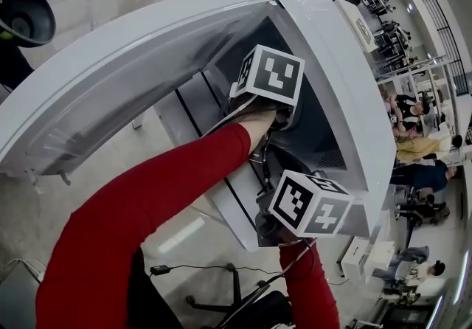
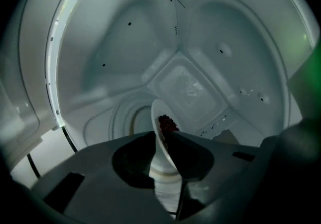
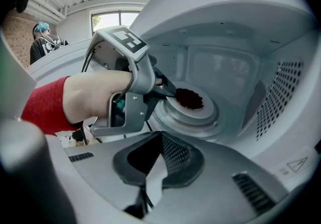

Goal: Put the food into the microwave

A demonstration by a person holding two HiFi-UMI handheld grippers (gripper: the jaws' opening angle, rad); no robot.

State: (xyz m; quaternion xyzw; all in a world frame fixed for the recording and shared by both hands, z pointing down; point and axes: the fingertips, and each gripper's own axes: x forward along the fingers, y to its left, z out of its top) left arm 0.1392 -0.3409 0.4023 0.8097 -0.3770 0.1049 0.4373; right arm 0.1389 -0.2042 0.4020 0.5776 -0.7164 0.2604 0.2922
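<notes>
The main hazard lies in withdrawing the left gripper. Its fingers stand narrowly apart astride the rim of the plate and do not visibly clamp it. A pull-back that is not clean and straight is therefore likely to catch the rim, drag the plate off centre on the turntable or tip it, and scatter the food. A lift or roll of the hand inside the cavity could also knock the gripper against the walls of the microwave, which sit close around it. The right gripper waits outside the opening with its fingers together and nothing between them; it is clear of the plate and poses little risk. The food is a small, dark red heap of granular or berry-like pieces, apparently loose rather than bound. It lies at the centre of the shallow white plate, which sits on the turntable inside the microwave.
</notes>
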